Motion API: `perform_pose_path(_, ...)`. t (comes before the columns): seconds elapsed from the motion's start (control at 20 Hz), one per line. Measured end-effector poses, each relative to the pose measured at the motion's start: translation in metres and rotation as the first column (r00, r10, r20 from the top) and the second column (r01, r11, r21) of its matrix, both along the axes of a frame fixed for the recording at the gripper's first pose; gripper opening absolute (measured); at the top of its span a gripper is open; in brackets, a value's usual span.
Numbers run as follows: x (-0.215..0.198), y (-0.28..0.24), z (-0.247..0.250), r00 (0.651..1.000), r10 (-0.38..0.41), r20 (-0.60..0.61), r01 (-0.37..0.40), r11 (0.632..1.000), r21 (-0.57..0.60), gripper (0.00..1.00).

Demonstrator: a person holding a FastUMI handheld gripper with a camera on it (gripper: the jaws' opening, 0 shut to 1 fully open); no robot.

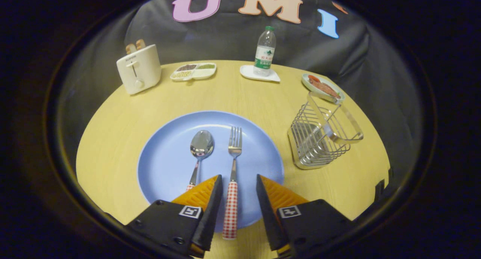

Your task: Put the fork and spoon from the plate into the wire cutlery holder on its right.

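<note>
A: The gripper (238, 184) stands open, one finger on each side of the fork's red-and-white checked handle, and neither finger touches it.

B: So where do the task's pieces lie?

A: The steel fork (233, 165) and the steel spoon (200, 148) lie side by side on the round blue plate (165, 165), spoon on the left, bowl and tines pointing to the far side. The spoon's handle runs under the left finger. The wire cutlery holder (319, 138) stands on the yellow wooden table (112, 138), just right of the plate.

B: What could go wrong?

A: The left finger sits close to the spoon's handle, so a closing pinch may catch or nudge it. The fork lies flat, and a grip at the handle's end may let the tines droop and snag on the holder's wires.

B: Anything in the way?

A: Likely not. A white toaster (139, 69), a divided dish of grains (193, 71), a clear water bottle (265, 52) on a white coaster (246, 71) and a small plate of food (322, 88) stand along the far edge, that last one just behind the holder.
</note>
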State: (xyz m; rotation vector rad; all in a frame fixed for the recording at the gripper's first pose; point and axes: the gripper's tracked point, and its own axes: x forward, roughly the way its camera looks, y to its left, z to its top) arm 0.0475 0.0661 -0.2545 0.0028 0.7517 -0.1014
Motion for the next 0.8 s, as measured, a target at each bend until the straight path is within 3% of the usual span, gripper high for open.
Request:
perform_pose_path(0.4, -0.006, -0.001, 0.002, 0.999, -0.038, -0.039, 0.041, 0.997, 0.063, 0.12)
perform_pose_path(0.5, -0.003, 0.001, -0.002, 0.999, -0.032, -0.041, 0.035, 0.997, 0.062, 0.12)
perform_pose_path(0.55, -0.003, -0.002, -0.001, 0.998, -0.041, -0.041, 0.043, 0.997, 0.057, 0.05)
perform_pose_path(0.8, -0.001, -0.003, 0.012, 0.999, -0.049, -0.015, 0.049, 0.999, 0.018, 0.05)
